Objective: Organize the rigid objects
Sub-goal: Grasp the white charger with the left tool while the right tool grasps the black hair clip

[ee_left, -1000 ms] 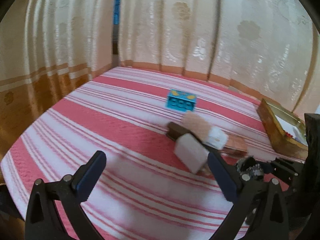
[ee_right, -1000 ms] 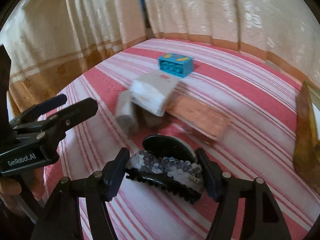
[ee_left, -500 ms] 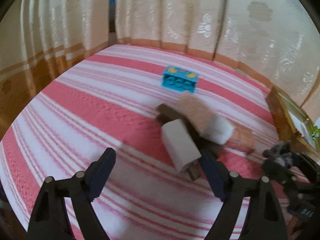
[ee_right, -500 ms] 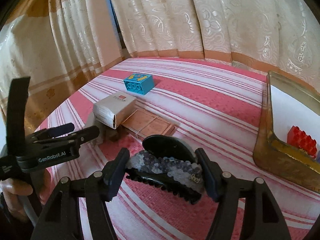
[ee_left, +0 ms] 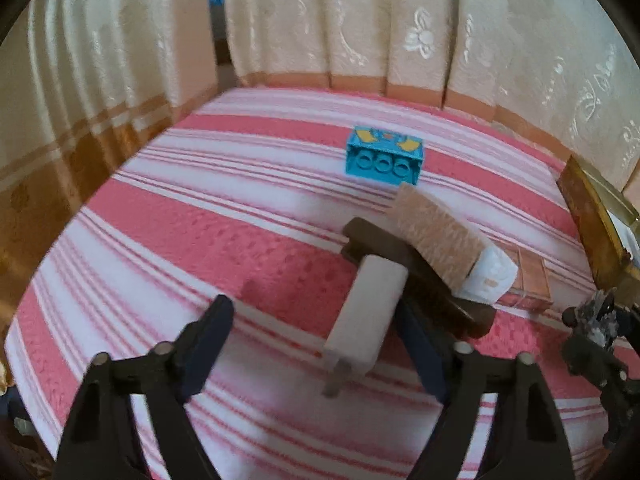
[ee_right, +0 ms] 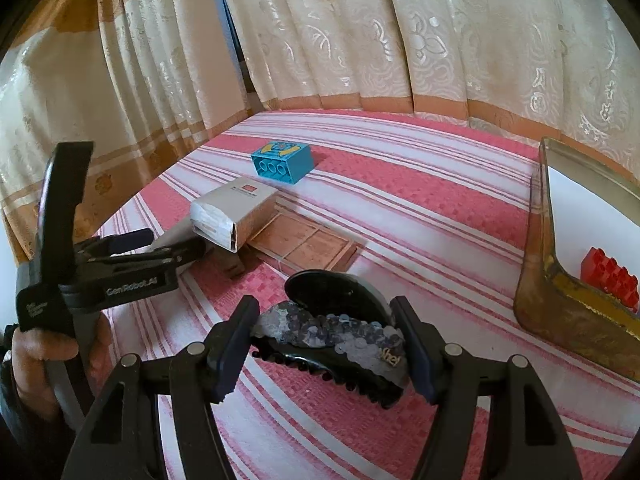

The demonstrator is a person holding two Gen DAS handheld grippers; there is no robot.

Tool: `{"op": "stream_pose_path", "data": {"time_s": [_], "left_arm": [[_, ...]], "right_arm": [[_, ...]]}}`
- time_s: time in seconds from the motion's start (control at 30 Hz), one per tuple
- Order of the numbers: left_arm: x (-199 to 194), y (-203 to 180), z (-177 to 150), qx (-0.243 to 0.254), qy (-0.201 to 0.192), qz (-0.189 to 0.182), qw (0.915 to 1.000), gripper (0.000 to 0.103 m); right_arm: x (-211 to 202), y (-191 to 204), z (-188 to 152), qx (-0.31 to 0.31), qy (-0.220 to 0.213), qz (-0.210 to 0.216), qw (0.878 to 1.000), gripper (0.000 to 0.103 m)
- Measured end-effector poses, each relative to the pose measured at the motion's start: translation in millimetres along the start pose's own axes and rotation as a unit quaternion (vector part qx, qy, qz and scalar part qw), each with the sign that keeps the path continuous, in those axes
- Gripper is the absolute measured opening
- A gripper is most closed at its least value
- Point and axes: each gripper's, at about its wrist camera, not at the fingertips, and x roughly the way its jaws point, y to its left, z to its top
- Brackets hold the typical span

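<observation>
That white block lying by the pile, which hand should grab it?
The left. The left gripper has the white block between its fingers, which have just been closing and are not yet pressing on it. The right gripper is busy holding a hair clip.

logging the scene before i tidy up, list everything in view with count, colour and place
teal plastic building brick: 1, teal with yellow marks on top, far middle of the cloth
white cardboard box: 1, white-grey, resting on the pile
white rectangular block: 1, off-white, front of the pile, between the left jaws
dark brown bar: 1, under the box
copper-brown flat panel: 1, flat on the cloth beside the pile
sequinned black hair claw clip: 1, black and grey, in the right grip
gold-rimmed tray: 1, right edge
red studded brick: 1, in the tray
striped cloth: 1, pink and white
curtains: cream, behind
left hand-held gripper: closing, not pressing
right hand-held gripper: clamped on clip
hand: 1, holds left handle
</observation>
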Motion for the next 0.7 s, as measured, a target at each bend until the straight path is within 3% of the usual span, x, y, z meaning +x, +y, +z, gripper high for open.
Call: {"op": "stream_pose_path", "data": {"time_s": [0.13,0.27,0.47,0.7], "left_arm": [[1.0,-0.5,1.0,0.007,0.004,-0.014,0.9999,0.065],[-1.8,-8.0,0.3,0.027,-0.003,-0.033,0.9991,0.021],[-4.2,0.9,-1.1,-0.008,-0.008,-0.056,0.9984,0.020],[-37.2,-6.1,-10.9,-0.018,-0.085,-0.029,0.9958,0.020]], "right_arm": [[-0.1,-0.8,0.4,0.001,-0.002,-0.001,1.000,0.069],[-0.7,-1.4,1.2,0.003,-0.004,0.000,1.000,0.069],[-7.1,-1.4,1.8,0.000,-0.021,-0.007,1.000,0.069],[-22.8,-4.2,3.1,0.005,-0.058,-0.009,0.998,0.069]]}}
